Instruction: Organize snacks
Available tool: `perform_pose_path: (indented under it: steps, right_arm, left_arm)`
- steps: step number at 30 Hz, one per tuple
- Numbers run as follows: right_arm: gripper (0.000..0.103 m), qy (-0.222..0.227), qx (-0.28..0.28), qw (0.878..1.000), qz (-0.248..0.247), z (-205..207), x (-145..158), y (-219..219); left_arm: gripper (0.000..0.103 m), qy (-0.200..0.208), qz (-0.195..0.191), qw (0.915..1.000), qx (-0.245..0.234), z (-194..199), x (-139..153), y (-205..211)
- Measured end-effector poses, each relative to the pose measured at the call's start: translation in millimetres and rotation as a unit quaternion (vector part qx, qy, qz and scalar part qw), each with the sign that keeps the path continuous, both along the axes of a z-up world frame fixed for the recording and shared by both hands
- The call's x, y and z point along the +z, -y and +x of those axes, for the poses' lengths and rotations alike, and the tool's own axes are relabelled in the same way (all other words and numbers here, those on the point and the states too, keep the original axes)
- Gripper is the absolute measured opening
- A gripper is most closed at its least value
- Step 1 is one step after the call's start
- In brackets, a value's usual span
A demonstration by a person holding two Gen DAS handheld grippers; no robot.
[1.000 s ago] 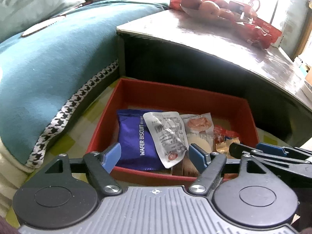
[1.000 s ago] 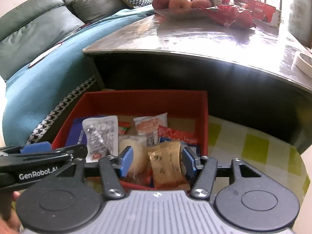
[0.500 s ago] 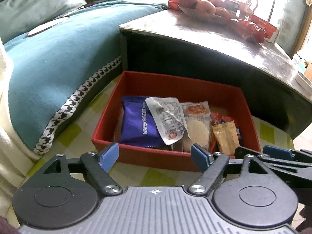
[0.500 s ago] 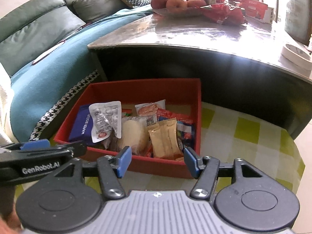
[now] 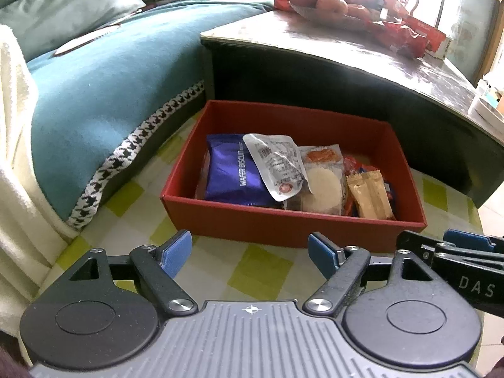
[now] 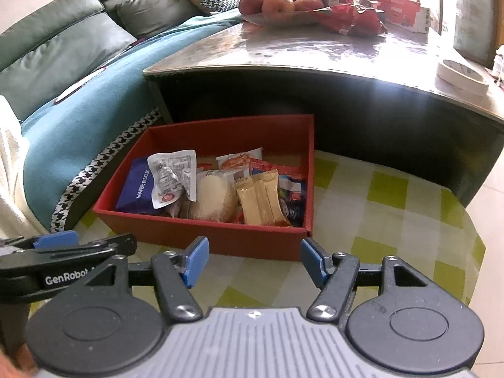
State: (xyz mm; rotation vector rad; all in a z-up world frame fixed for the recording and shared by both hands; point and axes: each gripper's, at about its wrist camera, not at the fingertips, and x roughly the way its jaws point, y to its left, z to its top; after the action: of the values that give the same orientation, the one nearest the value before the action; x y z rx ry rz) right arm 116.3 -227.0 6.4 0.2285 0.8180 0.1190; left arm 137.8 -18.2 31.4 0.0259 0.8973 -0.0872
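the left tongs [image 5: 250, 249] hang open and empty just short of the red box [image 5: 293, 223], which sits on the checked cloth [image 5: 264, 271] beside the dark table [image 5: 346, 60]. in it lie the snacks, purple wafer pack [image 5: 234, 173] to tan sachet [image 5: 371, 195], likely gathered for tidiness. the right tongs [image 6: 253, 260] are opening with nothing between them.

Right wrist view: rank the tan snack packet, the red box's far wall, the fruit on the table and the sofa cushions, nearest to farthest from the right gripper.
1. Tan snack packet, in the red box's near right part, just beyond the right gripper, whose empty jaws are opening.
2. Red box's far wall, behind the snacks.
3. Fruit, on the table's far side.
4. Sofa cushions, upper left; roughly level with the fruit, too close to call.
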Motion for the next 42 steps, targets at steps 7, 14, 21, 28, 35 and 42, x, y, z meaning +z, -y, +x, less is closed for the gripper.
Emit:
perform_pose_path:
  steps: [7,14,21,28,35,42]
  right_arm:
    - [0.068,-0.002,0.001,1.0,-0.002,-16,-1,-4]
    - [0.068,-0.01,-0.006,1.0,-0.003,-32,-6,-4]
    - [0.069,-0.016,-0.002,1.0,-0.006,-50,-10,-7]
    - [0.072,-0.016,-0.007,1.0,-0.002,-65,-10,-5]
    - [0.072,-0.013,-0.005,1.0,-0.004,-75,-9,-8]
    - [0.073,-0.014,-0.004,1.0,-0.003,-80,-9,-8]
  left_arm:
    - [0.088,-0.005,-0.004,1.0,-0.001,-14,-2,-4]
    - [0.089,-0.008,-0.001,1.0,0.002,-31,-5,-8]
    - [0.097,-0.011,0.008,0.9999,0.0,-49,-8,-9]
    - [0.103,-0.011,0.008,0.9999,0.003,-62,-9,-11]
    - [0.103,-0.016,0.015,0.9998,0.004,-73,-13,-11]
    - [0.103,-0.013,0.012,0.9998,0.004,-81,-12,-13]
